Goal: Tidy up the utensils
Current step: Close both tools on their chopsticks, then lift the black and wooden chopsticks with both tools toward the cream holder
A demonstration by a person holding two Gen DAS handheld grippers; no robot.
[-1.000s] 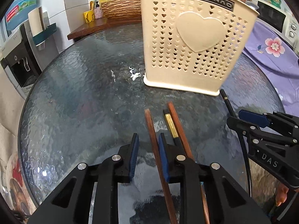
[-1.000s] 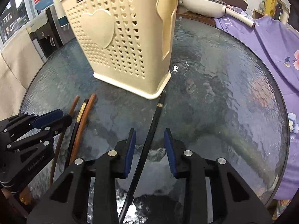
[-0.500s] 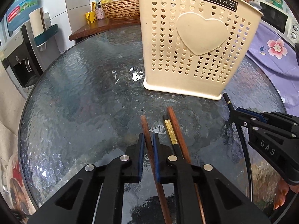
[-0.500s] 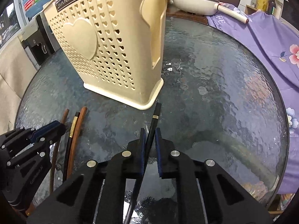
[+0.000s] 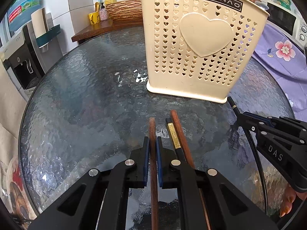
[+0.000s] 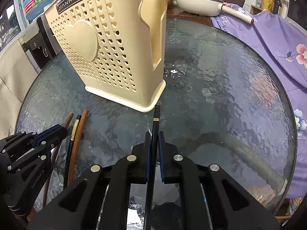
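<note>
A cream utensil holder with heart-shaped holes stands upright on the round glass table. My left gripper is shut on a brown wooden chopstick, whose end pokes out ahead of the pads. Just right of it lie a black chopstick with a gold band and a second brown chopstick. My right gripper is shut on another black chopstick, its tip close to the utensil holder base corner. The left gripper shows at that view's left edge.
A purple flowered cloth drapes over furniture along the table's right side. A white pan sits behind the table. A water dispenser stands at the left, and a wooden shelf with a woven basket is behind.
Both grippers went from open to shut, the left on the brown chopstick, the right on the black one. Both views shifted slightly toward the holder.
</note>
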